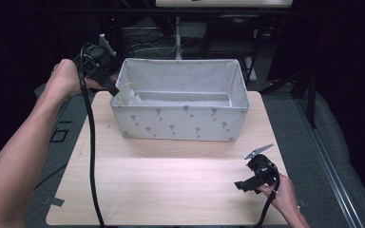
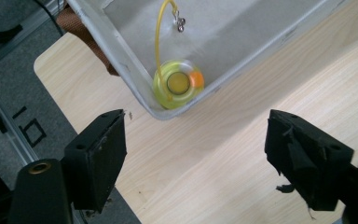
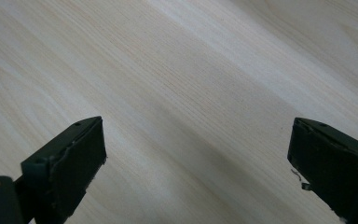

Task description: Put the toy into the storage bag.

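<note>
A grey fabric box (image 1: 180,124) with a small printed pattern stands on the far half of the wooden table (image 1: 171,185). In its near left corner lies a round yellow-green toy (image 2: 177,84) with an orange spot. A yellow cord (image 1: 129,87) with a metal clip (image 2: 180,23) rises from it. My left gripper (image 1: 115,90) hangs over that corner of the box (image 2: 135,88); in the left gripper view the left gripper (image 2: 196,135) is open and empty, above the toy. My right gripper (image 1: 243,186) rests low near the table's near right edge, and in its own view the right gripper (image 3: 196,154) is open over bare wood.
The left gripper's black cable (image 1: 93,156) trails across the table's left side. Grey floor with black tape marks (image 1: 59,135) lies to the left. Dark stands and cables (image 1: 178,33) are behind the box, and a metal rail (image 1: 328,161) runs along the right.
</note>
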A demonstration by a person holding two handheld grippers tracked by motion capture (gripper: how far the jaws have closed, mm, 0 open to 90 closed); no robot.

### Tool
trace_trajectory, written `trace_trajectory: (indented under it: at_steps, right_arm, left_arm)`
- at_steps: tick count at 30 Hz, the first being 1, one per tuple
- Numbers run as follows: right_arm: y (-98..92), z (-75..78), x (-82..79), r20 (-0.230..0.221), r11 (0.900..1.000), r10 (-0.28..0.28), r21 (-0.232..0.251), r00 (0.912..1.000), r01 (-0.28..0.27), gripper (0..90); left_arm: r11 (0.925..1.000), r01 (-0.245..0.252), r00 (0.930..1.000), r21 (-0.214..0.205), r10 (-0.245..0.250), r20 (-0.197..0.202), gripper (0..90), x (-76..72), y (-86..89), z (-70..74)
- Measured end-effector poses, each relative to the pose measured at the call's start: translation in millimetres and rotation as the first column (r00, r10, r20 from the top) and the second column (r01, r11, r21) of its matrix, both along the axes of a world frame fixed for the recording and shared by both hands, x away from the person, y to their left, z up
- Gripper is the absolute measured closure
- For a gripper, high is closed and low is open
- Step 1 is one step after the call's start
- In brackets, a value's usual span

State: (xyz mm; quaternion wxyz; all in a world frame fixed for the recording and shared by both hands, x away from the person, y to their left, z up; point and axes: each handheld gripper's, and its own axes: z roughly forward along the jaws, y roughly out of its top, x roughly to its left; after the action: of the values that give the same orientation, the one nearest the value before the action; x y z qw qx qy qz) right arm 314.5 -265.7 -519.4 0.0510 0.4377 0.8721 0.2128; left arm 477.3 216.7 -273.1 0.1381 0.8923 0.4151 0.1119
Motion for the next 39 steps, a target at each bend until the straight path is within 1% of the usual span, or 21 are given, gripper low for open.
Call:
trace_trajectory:
  at_steps: [4, 6, 8, 9, 11, 12, 13, 17, 19, 20, 26, 27, 28, 29, 30, 31, 32, 34, 35, 38, 39]
  right_arm:
    - [0.2, -0.5, 0.2, -0.003, 1.0000, 0.001, 0.001, 1.0000, -0.001, 3.8]
    - [0.3, -0.6, 0.2, -0.005, 1.0000, 0.001, 0.002, 1.0000, -0.001, 3.8]
    - [1.3, -1.7, -0.1, -0.005, 0.9997, -0.008, 0.022, 1.0000, 0.008, 3.8]
    - [1.0, -1.4, 0.1, -0.005, 1.0000, -0.004, 0.003, 1.0000, 0.004, 3.8]
    - [0.9, -0.9, 0.2, -0.008, 1.0000, 0.002, -0.006, 1.0000, -0.002, 3.8]
    - [1.2, -0.5, 0.0, -0.009, 1.0000, 0.003, -0.009, 1.0000, -0.003, 3.9]
    - [1.3, -0.4, -0.1, -0.010, 1.0000, 0.003, -0.006, 0.9999, -0.003, 4.0]
    - [1.4, -1.2, -0.1, -0.010, 1.0000, 0.002, -0.002, 0.9999, -0.002, 4.1]
    - [1.4, -1.2, -0.1, -0.010, 1.0000, 0.002, -0.005, 0.9999, -0.002, 4.1]
    - [1.6, -0.8, -0.3, -0.011, 1.0000, 0.006, -0.005, 0.9999, -0.006, 4.1]
    - [1.3, -0.6, 0.0, -0.011, 0.9999, 0.008, -0.014, 0.9999, -0.008, 4.1]
    - [1.3, -0.6, 0.0, -0.011, 0.9999, 0.008, -0.014, 0.9999, -0.008, 4.1]
    - [1.6, -0.6, -0.4, -0.007, 0.9999, 0.004, -0.011, 1.0000, -0.004, 4.1]
    - [1.5, -0.4, -0.4, -0.008, 0.9999, 0.005, -0.012, 1.0000, -0.005, 4.1]
    - [1.4, -0.4, -0.4, -0.007, 0.9999, 0.005, -0.012, 1.0000, -0.006, 4.1]
    - [1.4, -0.4, -0.4, -0.007, 0.9999, 0.005, -0.012, 1.0000, -0.006, 4.1]
    - [1.8, -1.1, -0.6, -0.004, 1.0000, 0.003, -0.004, 1.0000, -0.003, 4.1]
    - [2.3, -1.8, -0.6, -0.006, 1.0000, 0.004, 0.000, 1.0000, -0.004, 4.1]
    - [2.4, -2.5, -0.3, -0.007, 0.9999, 0.012, 0.009, 0.9999, -0.012, 4.1]
    - [2.4, -2.2, -0.2, -0.010, 0.9998, 0.014, -0.010, 0.9998, -0.014, 4.1]
    - [2.4, -2.2, -0.2, -0.010, 0.9998, 0.014, -0.010, 0.9998, -0.014, 4.1]
  left_arm:
    - [0.9998, 0.016, 0.9999, 0.010, -0.016, 0.003, 17.9, -10.6, 3.5, -5.3]
    - [0.9994, 0.028, 0.9996, 0.018, -0.028, 0.000, 16.2, -21.1, 5.1, -13.6]
    - [0.9992, 0.033, 0.9994, 0.024, -0.033, -0.004, 15.1, -28.1, 5.8, -19.1]
    - [0.9992, 0.033, 0.9994, 0.024, -0.033, -0.004, 14.4, -28.1, 5.8, -19.1]
    - [0.9987, 0.046, 0.9989, 0.023, -0.046, -0.003, 13.6, -35.1, 7.3, -23.9]
    - [0.9981, 0.055, 0.9985, 0.027, -0.055, -0.002, 10.6, -41.7, 9.0, -29.2]
    - [0.9981, 0.055, 0.9985, 0.027, -0.055, -0.002, 9.1, -41.7, 9.0, -29.2]
    - [0.9975, 0.064, 0.9979, 0.029, -0.064, -0.011, 5.8, -54.1, 12.2, -43.2]
    - [0.9973, 0.068, 0.9976, 0.027, -0.067, -0.014, 5.2, -60.3, 14.6, -51.1]
    - [0.9975, 0.068, 0.9976, 0.022, -0.067, -0.018, 4.3, -66.3, 16.5, -59.9]
    - [0.9969, 0.071, 0.9969, 0.036, -0.069, -0.036, 2.6, -82.0, 17.5, -87.7]
    - [0.9969, 0.071, 0.9969, 0.036, -0.069, -0.036, 2.4, -82.0, 17.5, -87.7]
    - [0.9964, 0.076, 0.9963, 0.038, -0.074, -0.044, 2.4, -87.6, 17.1, -96.5]
    - [0.9964, 0.076, 0.9963, 0.038, -0.074, -0.044, 2.4, -87.6, 17.1, -96.5]
    - [0.9963, 0.082, 0.9953, 0.026, -0.081, -0.054, 2.4, -93.8, 17.1, -105.5]
    - [0.9963, 0.082, 0.9953, 0.026, -0.081, -0.054, 2.4, -93.8, 17.1, -105.5]
    - [0.9963, 0.082, 0.9950, 0.026, -0.080, -0.060, 2.4, -100.0, 16.8, -115.3]
    - [0.9963, 0.083, 0.9947, 0.022, -0.082, -0.063, 2.4, -103.2, 16.8, -120.3]
    - [0.9962, 0.087, 0.9936, 0.011, -0.086, -0.074, 2.3, -109.0, 17.5, -130.2]
    - [0.9964, 0.084, 0.9924, -0.001, -0.084, -0.090, 1.7, -116.8, 18.6, -147.3]
    - [0.9964, 0.084, 0.9924, -0.001, -0.084, -0.090, 1.0, -116.8, 18.6, -147.3]
